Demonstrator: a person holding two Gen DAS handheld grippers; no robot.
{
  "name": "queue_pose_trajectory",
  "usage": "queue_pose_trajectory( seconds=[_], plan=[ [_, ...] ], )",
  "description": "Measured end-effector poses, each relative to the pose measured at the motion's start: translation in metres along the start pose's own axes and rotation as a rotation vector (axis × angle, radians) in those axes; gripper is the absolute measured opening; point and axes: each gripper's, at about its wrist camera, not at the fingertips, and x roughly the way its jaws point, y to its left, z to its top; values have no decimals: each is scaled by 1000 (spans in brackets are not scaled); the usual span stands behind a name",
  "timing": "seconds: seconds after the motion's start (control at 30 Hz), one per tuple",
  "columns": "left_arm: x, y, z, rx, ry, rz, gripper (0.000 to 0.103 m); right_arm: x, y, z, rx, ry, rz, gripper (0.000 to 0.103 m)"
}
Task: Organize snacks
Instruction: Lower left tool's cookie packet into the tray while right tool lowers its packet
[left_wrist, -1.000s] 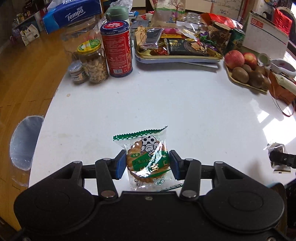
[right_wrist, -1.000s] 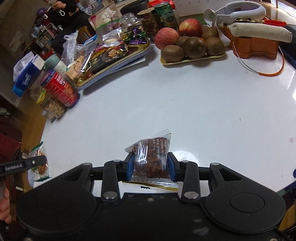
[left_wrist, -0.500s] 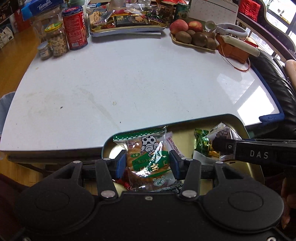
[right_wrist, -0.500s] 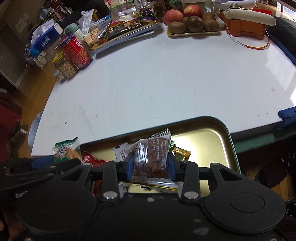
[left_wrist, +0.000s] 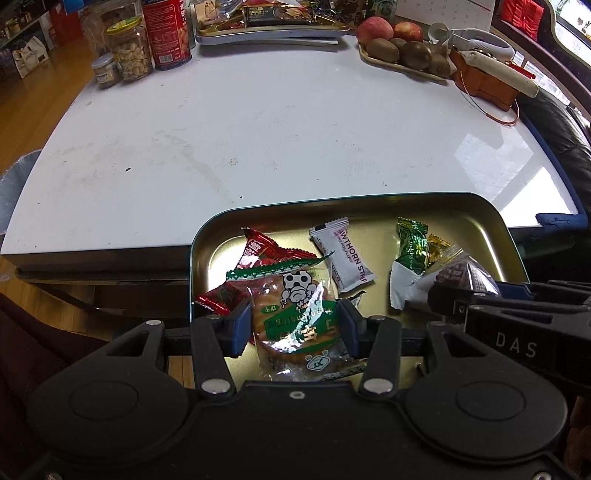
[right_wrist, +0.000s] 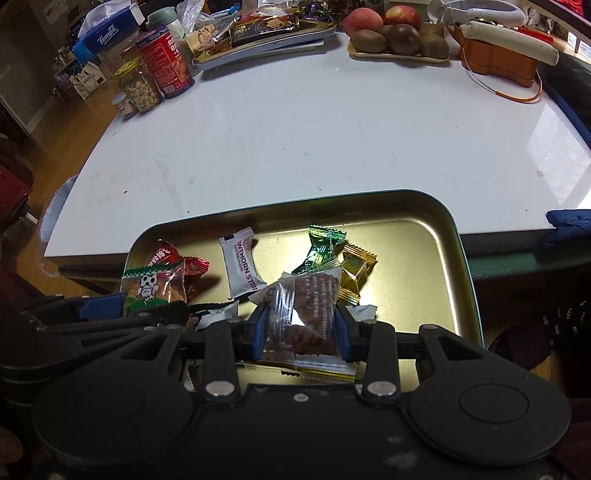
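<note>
My left gripper (left_wrist: 291, 325) is shut on a clear green-edged biscuit packet (left_wrist: 295, 317) with a cartoon cow, held over the left part of a gold tin tray (left_wrist: 491, 221). My right gripper (right_wrist: 300, 326) is shut on a clear packet with a brown bar (right_wrist: 303, 317), over the tray (right_wrist: 454, 236) near its middle. In the tray lie a red wrapper (left_wrist: 266, 251), a white hawthorn strip packet (left_wrist: 345, 258), a green candy (left_wrist: 413, 247) and a gold candy (right_wrist: 354, 267). The right gripper shows at the left wrist view's right edge (left_wrist: 461, 291).
The tray sits below the near edge of a white table (left_wrist: 277, 129). At the table's far side stand a nut jar (left_wrist: 129, 55), a red can (left_wrist: 166, 33), a second tray of snacks (left_wrist: 273, 26), a fruit tray (left_wrist: 402, 51) and an orange holder (left_wrist: 484, 81).
Both grippers have pulled back from over the white table to above the gold tray, each keeping its packet. The tray and its candies have come into view.
</note>
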Motion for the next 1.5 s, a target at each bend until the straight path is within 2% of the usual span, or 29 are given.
queue_pose_trajectory(
  seconds=[0.63, 0.73, 0.8, 0.83, 0.9, 1.5],
  plan=[
    [2, -3, -4, -5, 26, -7, 55, 10, 4, 0, 1, 16, -26, 40],
    [3, -1, -3, -25, 43, -29, 55, 9, 4, 1, 6, 2, -28, 43],
    [4, 1, -2, -41, 53, -31, 56, 6, 3, 2, 17, -16, -47, 53],
    [4, 1, -2, -36, 53, -26, 56, 5, 3, 3, 22, -24, -46, 54],
    [3, -1, -2, -25, 46, -12, 62, 3, 1, 3, 37, -32, -44, 56],
    [-5, -3, 0, -22, 19, -3, 62, -4, 0, 2, 64, -50, -32, 56]
  ],
)
